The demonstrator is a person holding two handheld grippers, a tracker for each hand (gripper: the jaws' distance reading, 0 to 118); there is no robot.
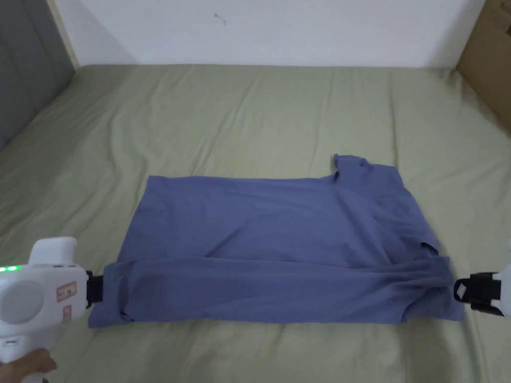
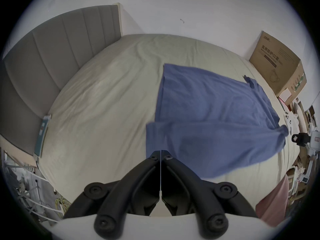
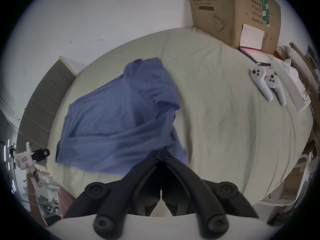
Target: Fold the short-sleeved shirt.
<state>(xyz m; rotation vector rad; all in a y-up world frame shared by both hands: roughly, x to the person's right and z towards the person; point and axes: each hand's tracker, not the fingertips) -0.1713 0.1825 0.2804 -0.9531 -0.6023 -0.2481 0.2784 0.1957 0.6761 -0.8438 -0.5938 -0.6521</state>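
While its long axis runs from nine to three o'clock, hem leftward, the blue shirt point(image 1: 279, 234) lies on the bed point(image 1: 239, 114), each near corner pinched by the closed left gripper point(image 1: 99, 288) and right gripper point(image 1: 458, 290).

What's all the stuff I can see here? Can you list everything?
Shirt: one, blue, spread on the bed, near edge lifted and stretched between the grippers.
Bed sheet: one, pale green, covering the bed.
Headboard: one, grey, padded, at the bed's end.
Cardboard box: one, brown, at the bed's far corner.
Handheld controllers: two, white, lying together on the bed.
Wall: white, behind the bed.
Left gripper: one, white body, black jaws, shut on the shirt's edge.
Right gripper: one, black jaws, shut on the shirt's other end.
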